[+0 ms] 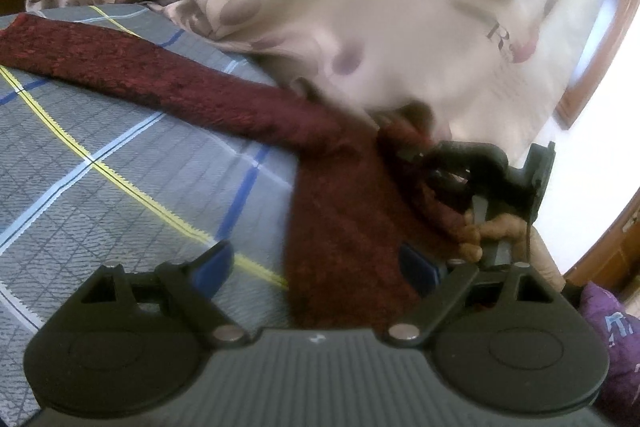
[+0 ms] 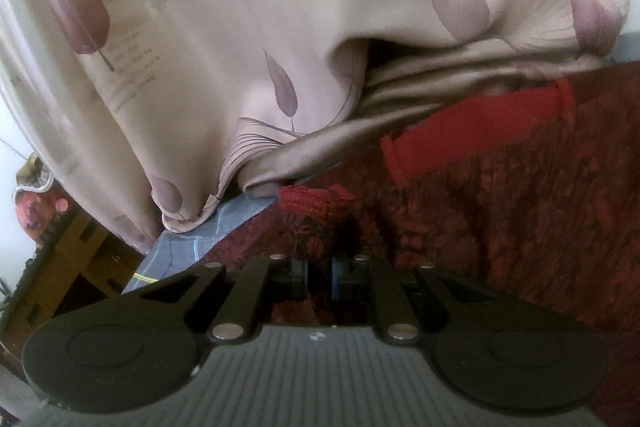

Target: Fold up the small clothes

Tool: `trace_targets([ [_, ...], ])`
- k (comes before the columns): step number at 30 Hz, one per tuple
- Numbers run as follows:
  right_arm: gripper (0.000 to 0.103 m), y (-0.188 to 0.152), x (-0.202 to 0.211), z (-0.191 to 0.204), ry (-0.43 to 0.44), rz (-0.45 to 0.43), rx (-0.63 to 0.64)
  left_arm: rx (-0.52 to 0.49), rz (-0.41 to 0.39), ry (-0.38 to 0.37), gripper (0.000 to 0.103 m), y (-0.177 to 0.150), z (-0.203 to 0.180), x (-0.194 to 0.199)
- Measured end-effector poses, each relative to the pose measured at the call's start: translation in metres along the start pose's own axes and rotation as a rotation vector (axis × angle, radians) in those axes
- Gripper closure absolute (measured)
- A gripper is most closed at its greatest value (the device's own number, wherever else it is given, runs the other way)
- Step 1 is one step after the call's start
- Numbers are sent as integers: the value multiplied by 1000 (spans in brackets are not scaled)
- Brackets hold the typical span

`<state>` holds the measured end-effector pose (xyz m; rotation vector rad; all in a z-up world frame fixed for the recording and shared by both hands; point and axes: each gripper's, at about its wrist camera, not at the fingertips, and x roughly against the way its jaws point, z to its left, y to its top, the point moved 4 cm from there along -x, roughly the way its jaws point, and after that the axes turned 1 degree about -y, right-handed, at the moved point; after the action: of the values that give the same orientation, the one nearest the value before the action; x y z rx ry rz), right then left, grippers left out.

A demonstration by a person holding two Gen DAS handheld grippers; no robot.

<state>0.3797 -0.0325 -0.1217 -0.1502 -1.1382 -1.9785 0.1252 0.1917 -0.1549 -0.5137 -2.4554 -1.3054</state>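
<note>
Right tool (image 2: pixel 319 277) pinching edge of maroon garment (image 2: pixel 520 211), fingers nearly pressed together on cloth. Left tool (image 1: pixel 320 263) spread wide, garment strip between its fingers, nothing gripped. Garment stretches ahead across checked bed sheet (image 1: pixel 100 163); beige curtain (image 2: pixel 280 7) beyond (partly blurred). Step judged: carrying held edge over for fold. Next: lay edge flat, release.

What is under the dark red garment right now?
The dark red textured garment lies on a grey plaid bedsheet with blue and yellow lines. The right claw pinches one edge. Whatever sits beneath the cloth's middle is covered; I cannot tell.
</note>
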Motion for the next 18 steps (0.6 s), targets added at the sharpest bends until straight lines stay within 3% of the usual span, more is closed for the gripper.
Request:
trace_targets([
  [6,87,-1,-9,8,25,4,4,5,6,0,13,0,0,-2],
  [13,82,-12,-29,6,-20,78,46,23,-2,-5,13,6,4,2],
  [16,68,-17,-31,8,-13,83,73,32,-12,-5,13,13,5,4],
  [18,43,-17,-30,14,6,91,93,32,-22,5,13,20,6,6],
])
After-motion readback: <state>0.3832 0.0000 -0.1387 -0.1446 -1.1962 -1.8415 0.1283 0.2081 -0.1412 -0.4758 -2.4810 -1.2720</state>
